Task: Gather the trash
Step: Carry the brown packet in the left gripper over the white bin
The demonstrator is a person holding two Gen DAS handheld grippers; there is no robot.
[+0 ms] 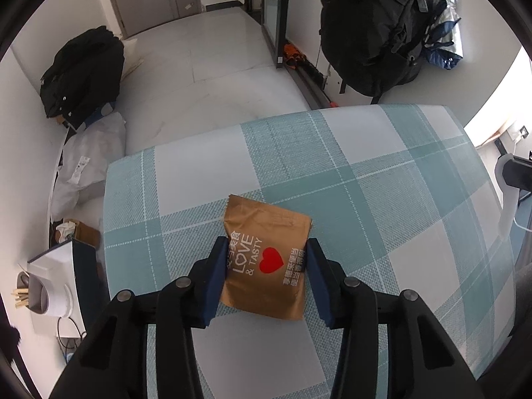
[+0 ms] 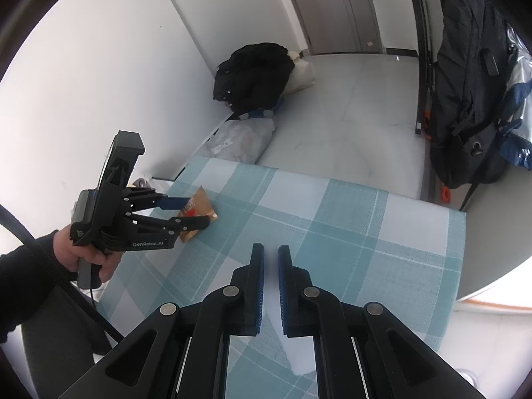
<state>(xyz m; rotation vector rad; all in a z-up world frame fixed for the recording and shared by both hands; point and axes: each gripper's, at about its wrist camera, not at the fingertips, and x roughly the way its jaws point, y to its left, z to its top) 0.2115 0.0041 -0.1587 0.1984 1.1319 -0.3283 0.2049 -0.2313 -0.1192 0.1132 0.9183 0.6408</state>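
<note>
A desk [image 1: 382, 179] under a teal plaid cloth carries a brown snack pouch [image 1: 266, 259] near its left edge. The left tongs [image 1: 264, 254] clasp the pouch's sides; the right tongs [image 2: 271, 256], nearly closed, hold nothing.

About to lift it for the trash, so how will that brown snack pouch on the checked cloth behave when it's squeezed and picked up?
The brown pouch looks creased and thin, so probably floppy and light. Its glossy film may slip between the left gripper's pads. Lying flat, it shouldn't roll.

A home: checked tablecloth [image 1: 382, 173], hung backpack [image 1: 375, 30], tiled floor [image 1: 206, 66]
</note>
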